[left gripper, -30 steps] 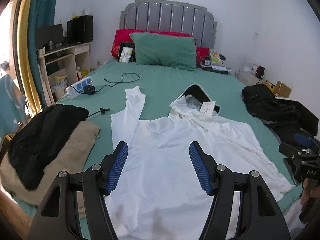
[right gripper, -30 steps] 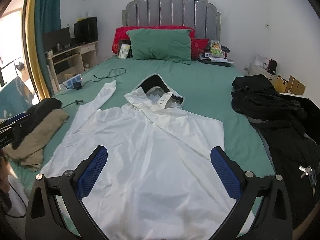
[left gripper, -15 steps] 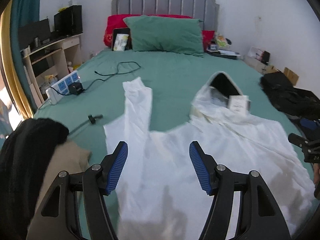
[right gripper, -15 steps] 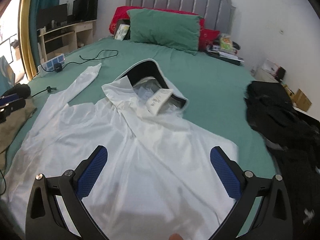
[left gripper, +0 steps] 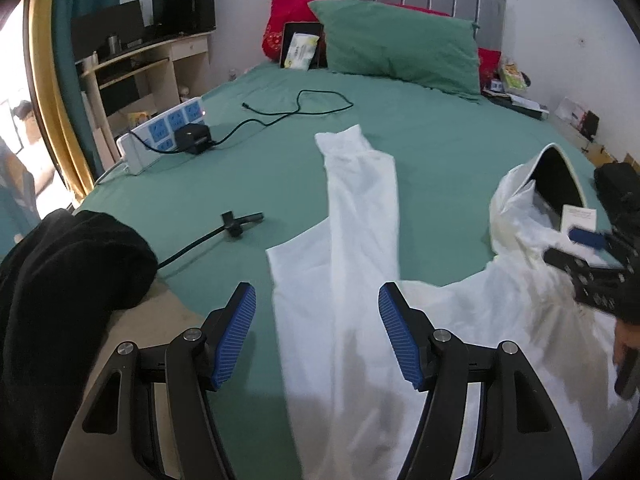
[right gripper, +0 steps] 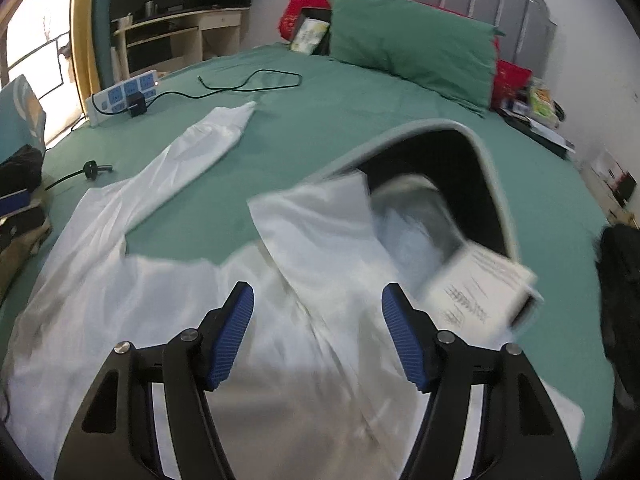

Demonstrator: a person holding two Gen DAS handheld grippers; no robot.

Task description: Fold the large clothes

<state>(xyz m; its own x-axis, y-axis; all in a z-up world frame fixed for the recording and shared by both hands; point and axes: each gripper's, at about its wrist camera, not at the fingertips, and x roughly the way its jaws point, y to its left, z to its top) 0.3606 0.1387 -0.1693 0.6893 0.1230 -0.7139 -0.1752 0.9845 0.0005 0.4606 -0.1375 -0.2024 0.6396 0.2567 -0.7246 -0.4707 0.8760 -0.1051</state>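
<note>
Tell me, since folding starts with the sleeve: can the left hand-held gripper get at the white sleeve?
Probably yes: the left hand-held gripper is open, the white sleeve lies flat ahead, nothing on it.

Right gripper (right gripper: 317, 336) jaws narrower, nothing between

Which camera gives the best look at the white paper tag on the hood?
The right wrist view: the white paper tag sits close, large, its printed lines visible though blurred. The left wrist view shows the tag small at the right edge.
</note>
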